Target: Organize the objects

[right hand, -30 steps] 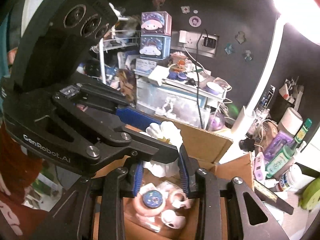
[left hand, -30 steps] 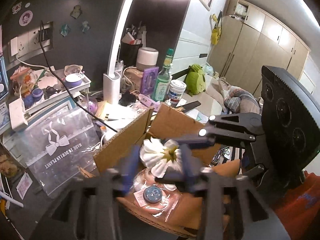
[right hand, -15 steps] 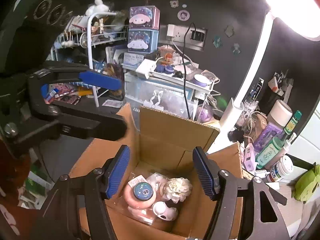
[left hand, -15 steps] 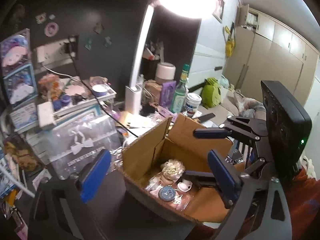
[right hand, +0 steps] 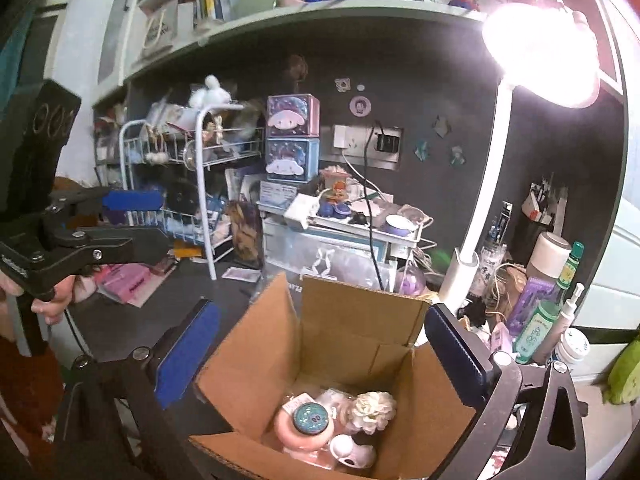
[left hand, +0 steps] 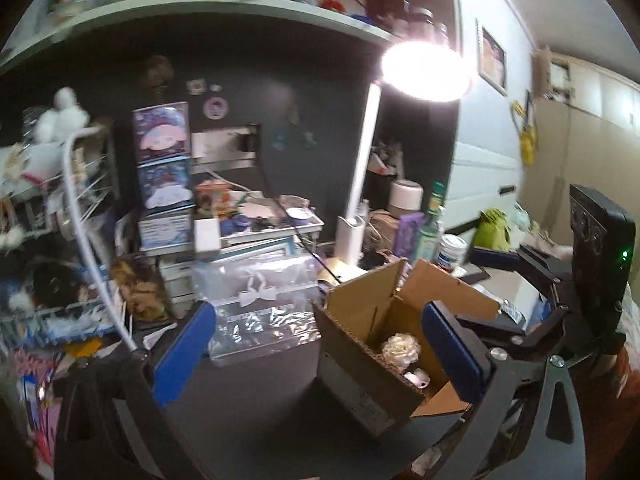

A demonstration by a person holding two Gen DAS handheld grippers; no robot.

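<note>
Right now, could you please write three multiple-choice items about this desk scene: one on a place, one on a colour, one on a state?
1. Where does the white flower lie?
A. Inside the cardboard box
B. On the wire rack
C. Between the right gripper's pads

2. What colour are the pads of the right gripper?
A. Red
B. Blue
C. Yellow

3. In what state is the desk lamp?
A. Switched off
B. Lying on its side
C. Switched on

Answers:
1. A, since the right wrist view shows the flower at the bottom of the open box, beside a pink round item.
2. B, since both pads show plain blue against the black frame.
3. C, since its head glares bright white over the desk.
</note>
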